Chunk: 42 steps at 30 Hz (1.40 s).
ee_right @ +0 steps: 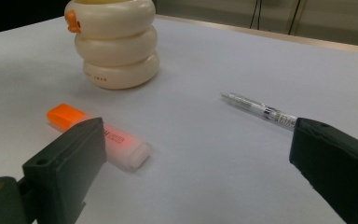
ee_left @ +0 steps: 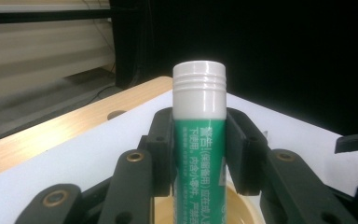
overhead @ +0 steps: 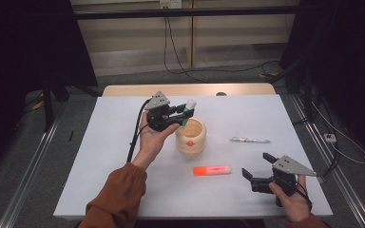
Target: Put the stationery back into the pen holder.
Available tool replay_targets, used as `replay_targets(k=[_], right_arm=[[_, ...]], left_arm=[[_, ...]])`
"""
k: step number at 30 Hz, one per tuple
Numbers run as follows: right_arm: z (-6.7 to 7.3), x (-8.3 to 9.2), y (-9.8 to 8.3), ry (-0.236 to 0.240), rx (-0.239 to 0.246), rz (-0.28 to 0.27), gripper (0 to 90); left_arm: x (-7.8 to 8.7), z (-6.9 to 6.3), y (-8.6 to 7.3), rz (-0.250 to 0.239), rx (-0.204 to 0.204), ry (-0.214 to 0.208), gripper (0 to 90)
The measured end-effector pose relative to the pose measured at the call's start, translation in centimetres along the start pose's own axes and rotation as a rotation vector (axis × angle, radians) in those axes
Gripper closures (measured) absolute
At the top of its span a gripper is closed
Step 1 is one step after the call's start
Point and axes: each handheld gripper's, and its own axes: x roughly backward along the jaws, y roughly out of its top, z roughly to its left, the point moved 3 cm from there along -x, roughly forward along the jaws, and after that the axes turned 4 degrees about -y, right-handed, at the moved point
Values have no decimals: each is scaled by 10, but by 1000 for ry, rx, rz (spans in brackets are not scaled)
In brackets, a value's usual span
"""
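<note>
A green glue stick point(ee_left: 199, 140) is clamped between the jaws of the left tongs point(overhead: 177, 115), held just above the open mouth of a cream duck-shaped holder point(overhead: 190, 137) on the white desk point(overhead: 123, 190). The stick's long axis is seen tilted in the high view, white cap (ridged at the top) pointing up and away, lower end down toward the holder. The right tongs point(overhead: 255, 166) are held spread, with nothing gripped, near an orange highlighter point(ee_right: 98, 135) and a clear pen point(ee_right: 258, 111).
</note>
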Motion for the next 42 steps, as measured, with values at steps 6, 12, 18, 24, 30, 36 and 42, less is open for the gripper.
replay_targets(k=[6, 12, 18, 24, 30, 36, 42], right_arm=[[0, 0, 0, 2, 0, -1, 34], [0, 0, 0, 5, -3, 3, 34], [0, 0, 0, 7, -2, 0, 34], [0, 0, 0, 6, -3, 2, 34], [0, 0, 0, 6, -3, 2, 34], [0, 0, 0, 6, -2, 2, 34], [0, 0, 0, 5, -3, 2, 34]], left_arm=[[-12, 1, -3, -2, 13, -3, 658], [-20, 2, -12, 26, 10, -1, 658], [-21, 4, -22, 49, 18, -2, 657], [-22, 7, -30, 67, 26, -9, 657], [-23, 6, -35, 88, 32, -5, 657], [-23, 6, -38, 119, 26, -3, 656], [-25, 3, -40, 147, 23, -4, 656]])
